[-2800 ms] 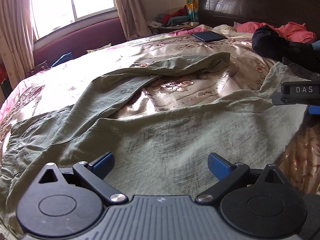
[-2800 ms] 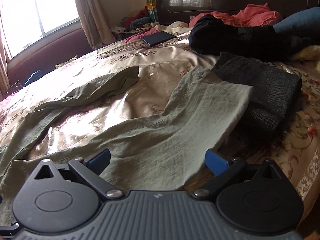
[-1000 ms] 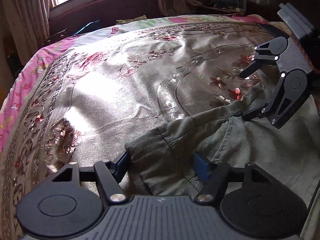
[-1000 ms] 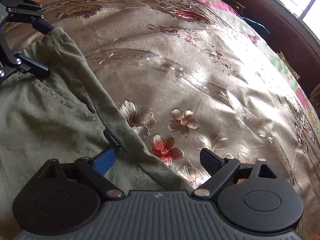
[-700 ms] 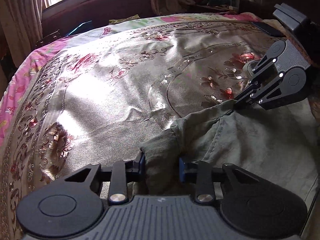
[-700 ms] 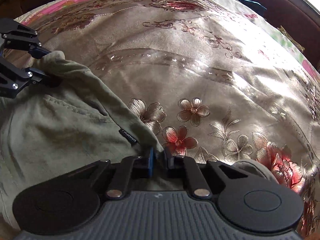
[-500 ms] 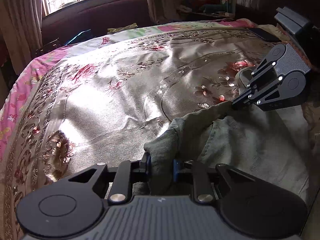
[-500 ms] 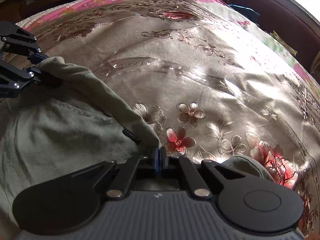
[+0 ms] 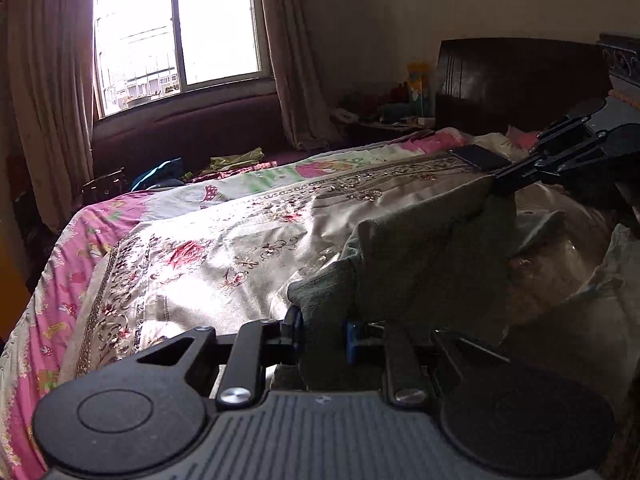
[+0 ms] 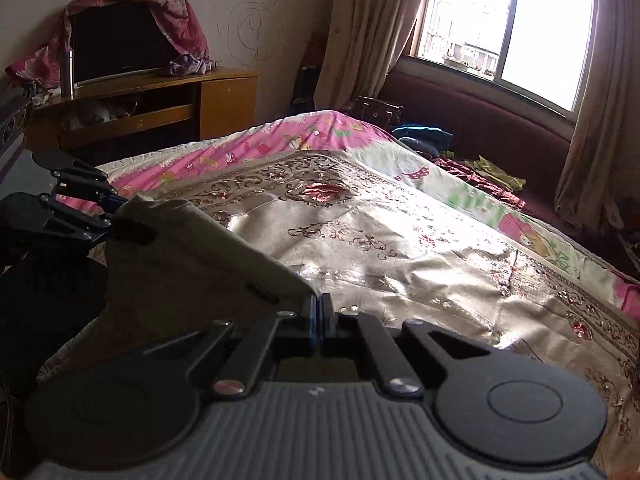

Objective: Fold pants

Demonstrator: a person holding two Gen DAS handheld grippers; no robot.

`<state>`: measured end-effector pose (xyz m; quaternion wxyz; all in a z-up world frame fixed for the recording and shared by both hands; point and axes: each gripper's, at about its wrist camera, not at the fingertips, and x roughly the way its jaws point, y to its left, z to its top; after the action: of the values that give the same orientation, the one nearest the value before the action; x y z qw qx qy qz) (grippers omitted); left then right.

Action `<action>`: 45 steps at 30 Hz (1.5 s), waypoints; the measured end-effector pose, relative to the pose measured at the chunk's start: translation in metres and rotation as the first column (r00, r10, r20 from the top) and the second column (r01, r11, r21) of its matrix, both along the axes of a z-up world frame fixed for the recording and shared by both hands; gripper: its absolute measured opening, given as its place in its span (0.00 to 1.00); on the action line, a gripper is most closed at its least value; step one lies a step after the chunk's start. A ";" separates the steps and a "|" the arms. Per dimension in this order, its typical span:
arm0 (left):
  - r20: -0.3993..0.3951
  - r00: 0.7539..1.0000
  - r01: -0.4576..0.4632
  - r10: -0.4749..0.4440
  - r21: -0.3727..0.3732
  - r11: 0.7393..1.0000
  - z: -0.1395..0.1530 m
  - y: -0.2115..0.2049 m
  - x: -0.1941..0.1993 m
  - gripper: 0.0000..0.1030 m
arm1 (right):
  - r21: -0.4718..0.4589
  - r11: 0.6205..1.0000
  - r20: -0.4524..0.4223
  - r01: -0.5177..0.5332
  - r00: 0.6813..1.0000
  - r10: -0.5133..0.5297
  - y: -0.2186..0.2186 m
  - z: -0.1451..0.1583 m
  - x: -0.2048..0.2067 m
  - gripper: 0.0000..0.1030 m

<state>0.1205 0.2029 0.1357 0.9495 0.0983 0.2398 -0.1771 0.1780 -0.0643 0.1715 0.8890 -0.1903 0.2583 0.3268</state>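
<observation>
we are holding the pants [image 9: 420, 256] up off the bed [image 9: 224, 248], one corner of the top edge in each gripper. the left gripper [image 9: 323, 330] is pinching a thick bunch of cloth, the right gripper [image 10: 320, 320] is pressed together on a thin edge. the rest of the cloth is hanging and trailing toward the near edge of the bed. risk: the thin edge in the right gripper is looking likely to slip out if we are pulling the span too tight, and the hanging part may be folding crooked. around: a phone [image 9: 478, 158] and pillows toward the headboard [image 9: 516, 80] end, clothes by the window [image 10: 508, 20] bench, none blocking the middle of the bed.
</observation>
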 end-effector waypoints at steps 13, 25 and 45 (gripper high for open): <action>-0.221 0.975 0.008 0.025 0.144 0.990 -0.100 -0.014 -0.104 0.36 | -0.059 0.998 -0.378 0.009 0.925 -0.031 0.010 -0.165 -0.138 0.01; -0.124 0.992 0.037 0.006 0.341 0.940 -0.105 -0.027 -0.124 0.55 | -0.108 0.991 -0.282 -0.079 0.958 0.046 0.037 -0.168 -0.157 0.35; -0.091 0.990 -0.080 0.105 0.244 0.966 -0.061 -0.003 -0.164 0.50 | -0.059 0.995 -0.293 -0.086 0.954 0.065 0.067 -0.184 -0.159 0.23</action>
<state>-0.0438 0.2001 0.0742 0.9242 0.1916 0.3127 -0.1070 0.0185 0.0025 -0.0128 0.8209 -0.1815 0.3900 0.3755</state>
